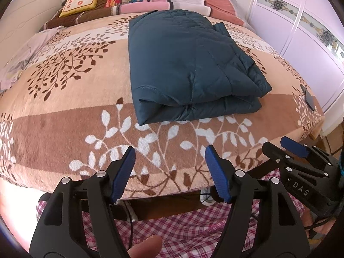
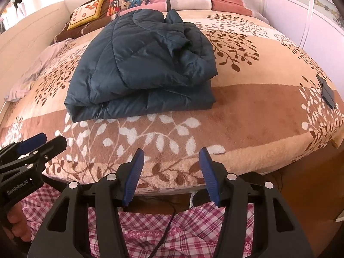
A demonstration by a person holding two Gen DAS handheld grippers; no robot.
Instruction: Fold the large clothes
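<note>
The quilted jacket [image 1: 189, 64], dark teal and padded, lies folded into a thick rectangular bundle on the bed [image 1: 64, 129], around its middle and a little toward the foot edge, its doubled fold facing that edge. Seen from the right wrist the top layer is rumpled at the far side, so the folding looks essentially done but not tidy. Both grippers hang over the foot edge, well apart from the bundle, which fits a hands-off pause after a fold. The left gripper [image 1: 169, 172] has its jaws wide apart with nothing between them; the right gripper [image 2: 172, 172] is also parted and empty. The bed carries a plush beige-and-brown leaf-patterned blanket [image 2: 247, 116]; cushions [image 1: 81, 2] and striped bedding sit at the head. A small dark flat object [image 2: 327, 93] lies near the right edge, and a pale wardrobe [image 1: 301, 32] stands beyond it.
</note>
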